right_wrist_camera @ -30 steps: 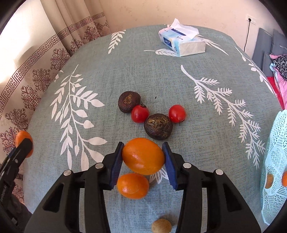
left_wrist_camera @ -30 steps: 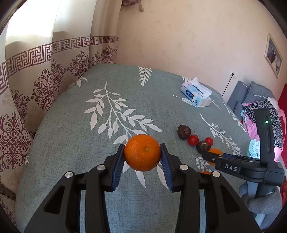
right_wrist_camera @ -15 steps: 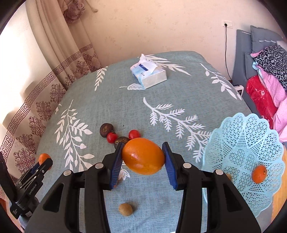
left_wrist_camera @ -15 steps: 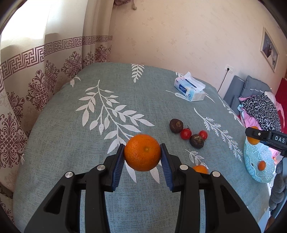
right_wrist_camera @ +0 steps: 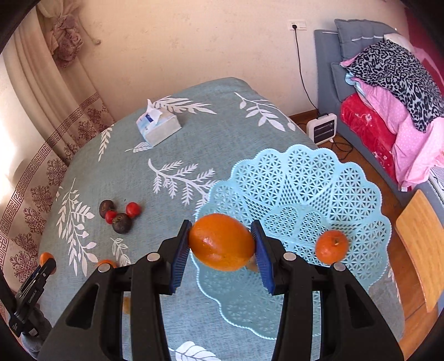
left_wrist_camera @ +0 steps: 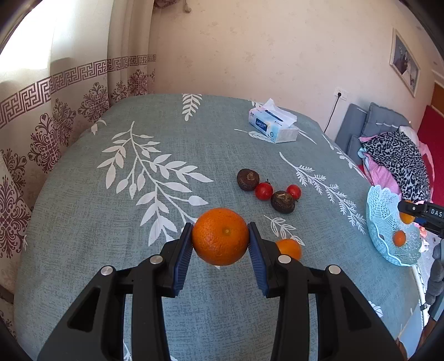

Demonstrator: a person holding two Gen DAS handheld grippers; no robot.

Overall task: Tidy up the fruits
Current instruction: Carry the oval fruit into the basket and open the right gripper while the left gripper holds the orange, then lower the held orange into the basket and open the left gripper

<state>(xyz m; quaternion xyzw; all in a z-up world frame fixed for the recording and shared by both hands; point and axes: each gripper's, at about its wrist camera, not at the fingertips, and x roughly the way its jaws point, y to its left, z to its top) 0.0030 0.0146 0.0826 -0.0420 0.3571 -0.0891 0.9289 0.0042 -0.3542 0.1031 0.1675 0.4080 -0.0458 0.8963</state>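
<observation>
Right wrist: right gripper (right_wrist_camera: 222, 244) clamps orange (right_wrist_camera: 222, 242) over basket (right_wrist_camera: 305, 191).

A plain cream plaster wall (right_wrist_camera: 194, 41) fills twelve o'clock, with a white socket (right_wrist_camera: 298, 25) at one. Sunlit beige curtains with maroon key-pattern borders (left_wrist_camera: 55, 91) hang at ten. A grey sofa heaped with pink, red and leopard-print bedding (right_wrist_camera: 394, 91) sits at two above a wooden floor (right_wrist_camera: 358, 163).
</observation>
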